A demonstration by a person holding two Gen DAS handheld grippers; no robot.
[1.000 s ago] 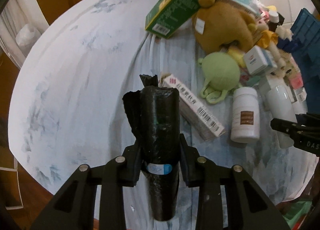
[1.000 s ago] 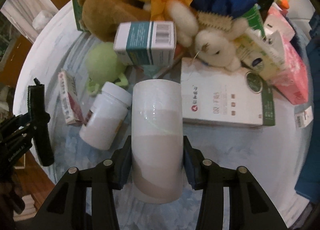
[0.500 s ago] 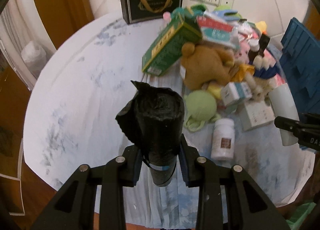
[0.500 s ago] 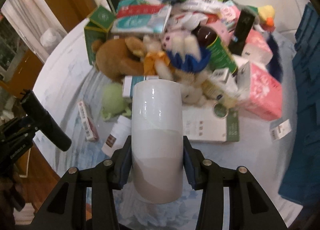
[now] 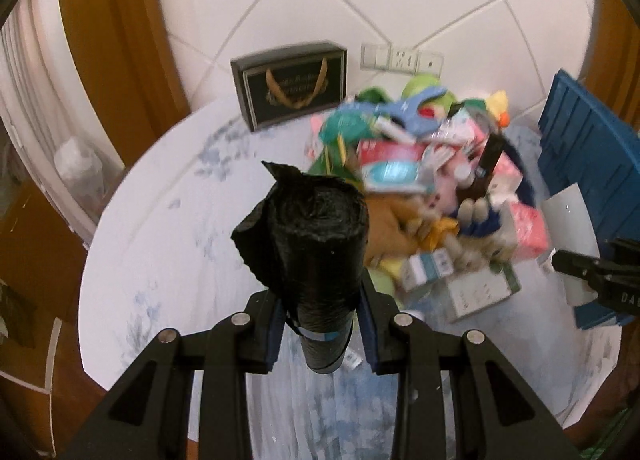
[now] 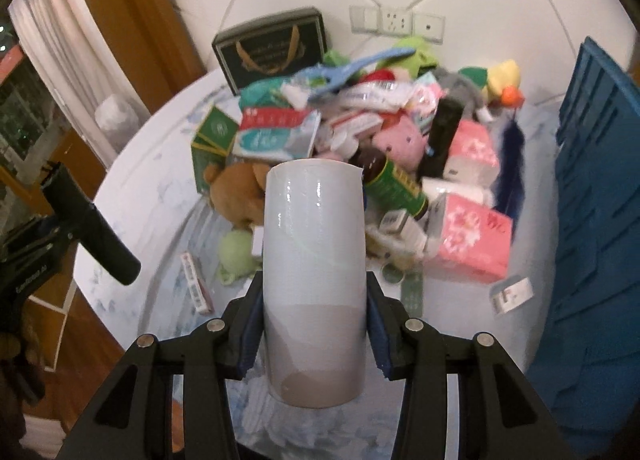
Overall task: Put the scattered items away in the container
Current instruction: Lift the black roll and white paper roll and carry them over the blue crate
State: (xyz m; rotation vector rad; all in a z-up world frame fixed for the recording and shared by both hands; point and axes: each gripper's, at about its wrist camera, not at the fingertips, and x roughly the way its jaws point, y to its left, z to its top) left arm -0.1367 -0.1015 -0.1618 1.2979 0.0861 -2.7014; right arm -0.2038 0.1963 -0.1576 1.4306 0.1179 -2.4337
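Carrying two picks above the cluttered bench (image 5: 160, 252): left tongs (image 5: 320, 312) clamping a black bag roll (image 5: 316, 260), right tongs (image 6: 314, 320) gripping a white roll (image 6: 314, 260), next needing a swing right toward the blue container (image 6: 592, 200).

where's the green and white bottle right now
In the right wrist view the green and white bottle lies tilted in the pile, just right of the white roll, between the pink plush and pink box.
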